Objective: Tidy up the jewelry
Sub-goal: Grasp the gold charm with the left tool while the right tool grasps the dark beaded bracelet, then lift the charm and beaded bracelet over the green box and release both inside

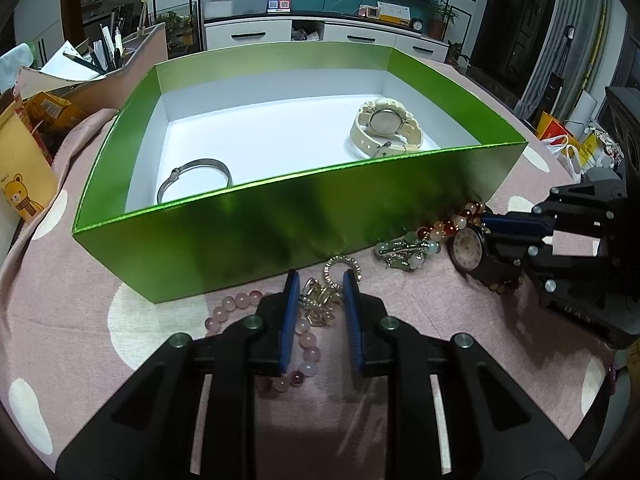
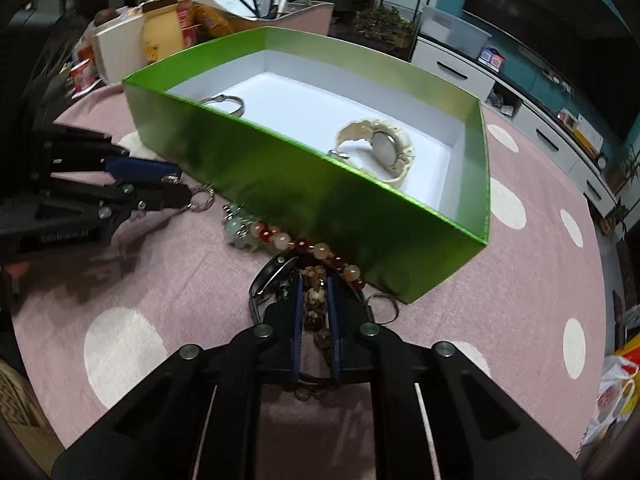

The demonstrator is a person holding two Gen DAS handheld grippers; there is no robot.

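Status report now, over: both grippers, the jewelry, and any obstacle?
Left gripper shut on silver chain piece. Right gripper shut on brown bead bracelet. Cream watch, bangle already in green box. Box's near wall ahead.

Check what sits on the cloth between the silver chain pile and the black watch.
A pale green bead bracelet, joined to a run of red and orange beads along the green box wall. Left wrist view shows it best.

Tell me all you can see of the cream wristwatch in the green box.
The cream wristwatch looks like chunky plastic or resin, with a round pale face in a bulky case and a metal buckle on its looped strap. It rests on the white floor of the green box, near the right-hand wall, apart from the metal bangle. No gripper touches it.
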